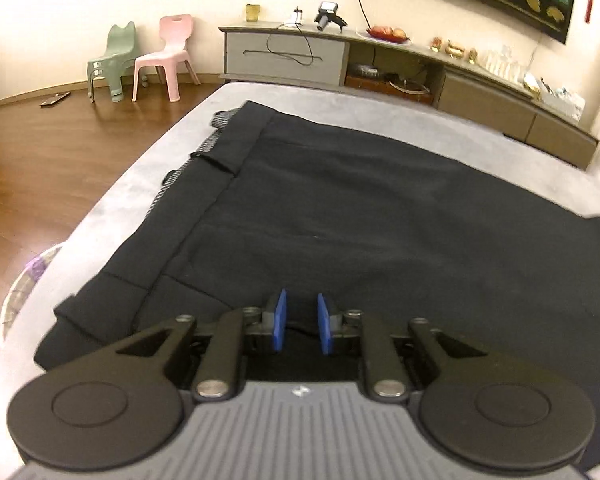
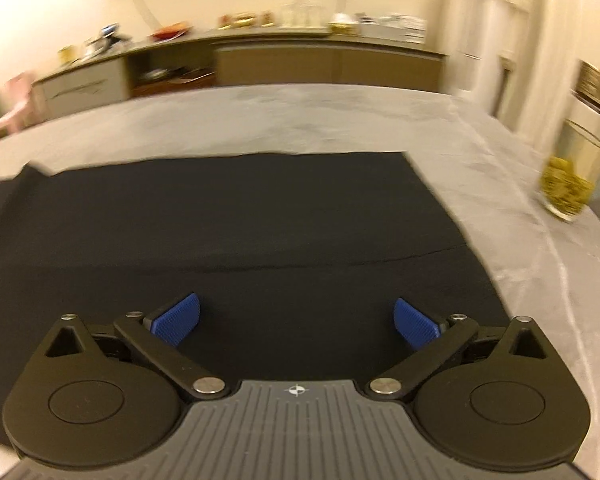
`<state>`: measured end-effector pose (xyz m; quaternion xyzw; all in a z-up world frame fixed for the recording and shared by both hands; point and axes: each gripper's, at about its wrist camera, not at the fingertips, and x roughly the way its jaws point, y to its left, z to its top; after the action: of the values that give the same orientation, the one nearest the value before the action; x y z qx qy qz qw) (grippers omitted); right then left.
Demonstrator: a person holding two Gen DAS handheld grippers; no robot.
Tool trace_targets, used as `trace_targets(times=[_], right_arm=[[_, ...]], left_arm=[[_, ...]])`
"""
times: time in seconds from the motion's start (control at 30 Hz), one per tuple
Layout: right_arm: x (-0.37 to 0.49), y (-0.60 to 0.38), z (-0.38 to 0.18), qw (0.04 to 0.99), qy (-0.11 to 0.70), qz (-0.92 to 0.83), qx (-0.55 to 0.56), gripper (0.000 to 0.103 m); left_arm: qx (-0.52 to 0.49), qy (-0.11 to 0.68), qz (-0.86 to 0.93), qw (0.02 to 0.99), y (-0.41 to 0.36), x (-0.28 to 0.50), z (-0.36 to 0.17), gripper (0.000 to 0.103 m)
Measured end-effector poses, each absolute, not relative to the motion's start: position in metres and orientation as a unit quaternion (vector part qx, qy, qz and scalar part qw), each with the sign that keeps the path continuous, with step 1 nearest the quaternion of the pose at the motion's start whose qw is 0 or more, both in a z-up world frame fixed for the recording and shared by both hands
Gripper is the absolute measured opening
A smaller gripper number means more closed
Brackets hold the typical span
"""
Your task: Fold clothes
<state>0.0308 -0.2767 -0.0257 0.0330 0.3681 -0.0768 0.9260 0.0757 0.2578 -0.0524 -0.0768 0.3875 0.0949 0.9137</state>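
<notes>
Room: living room with a wood floor (image 1: 52, 168), a long sideboard (image 1: 380, 60) against the far wall, and two small plastic chairs, one green (image 1: 112, 60) and one pink (image 1: 168, 56).
Surface: grey padded cover (image 1: 112, 200) on which I work; a glass vase (image 2: 576, 168) stands on it to my right, near the edge.
Garment: black trousers (image 1: 340, 208) lie spread flat across the cover, waistband (image 1: 204, 176) with its belt loops toward my left, cut ends toward my right.
Left gripper (image 1: 302, 326): blue pads (image 1: 279, 320) drawn close, only a narrow gap between them. Dark cloth shows in that gap, but I cannot tell whether it is pinched.
Right gripper (image 2: 296, 322): jaws spread wide, nothing held, poised over the near edge of the cloth; this view is smeared by motion.
Risk, grip: if my left pads have only one layer, I judge the fold would drag crooked and the waistband would bunch.
Risk, uneven lift: with my right side empty, lifting from the left alone would skew the cloth.
Risk, vase: a wide swing to my right could knock it.
</notes>
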Motion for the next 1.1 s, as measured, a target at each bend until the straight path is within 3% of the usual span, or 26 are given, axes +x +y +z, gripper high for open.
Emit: trace_targets(times=[0.17, 0.23, 0.27, 0.3, 0.53, 0.67, 0.8, 1.1], right_arm=[[0.042, -0.296, -0.029, 0.923, 0.361, -0.122, 0.051, 0.102], [0.039, -0.288, -0.027, 0.923, 0.356, -0.136, 0.047, 0.094], [0.036, -0.276, -0.022, 0.927, 0.347, -0.137, 0.031, 0.084], [0.033, -0.258, -0.015, 0.936, 0.331, -0.121, 0.015, 0.085], [-0.005, -0.079, 0.015, 0.936, 0.278, 0.210, -0.045, 0.087], [-0.005, -0.021, 0.001, 0.907, 0.288, 0.287, -0.107, 0.087], [0.002, -0.045, -0.024, 0.894, 0.334, 0.282, -0.096, 0.089], [0.001, -0.183, -0.014, 0.893, 0.393, 0.200, -0.085, 0.092]], left_arm=[[-0.105, 0.387, 0.114, 0.909, 0.261, 0.069, -0.054, 0.017], [-0.110, 0.393, 0.121, 0.905, 0.266, 0.063, -0.051, 0.017], [-0.112, 0.395, 0.124, 0.904, 0.268, 0.060, -0.050, 0.016], [-0.113, 0.394, 0.123, 0.904, 0.267, 0.056, -0.047, 0.015], [-0.077, 0.393, 0.023, 0.916, 0.178, 0.048, -0.028, 0.016], [-0.032, 0.417, -0.011, 0.908, 0.124, 0.057, -0.046, 0.019], [-0.025, 0.422, -0.006, 0.906, 0.118, 0.062, -0.051, 0.019], [-0.029, 0.423, -0.014, 0.905, 0.124, 0.062, -0.051, 0.018]])
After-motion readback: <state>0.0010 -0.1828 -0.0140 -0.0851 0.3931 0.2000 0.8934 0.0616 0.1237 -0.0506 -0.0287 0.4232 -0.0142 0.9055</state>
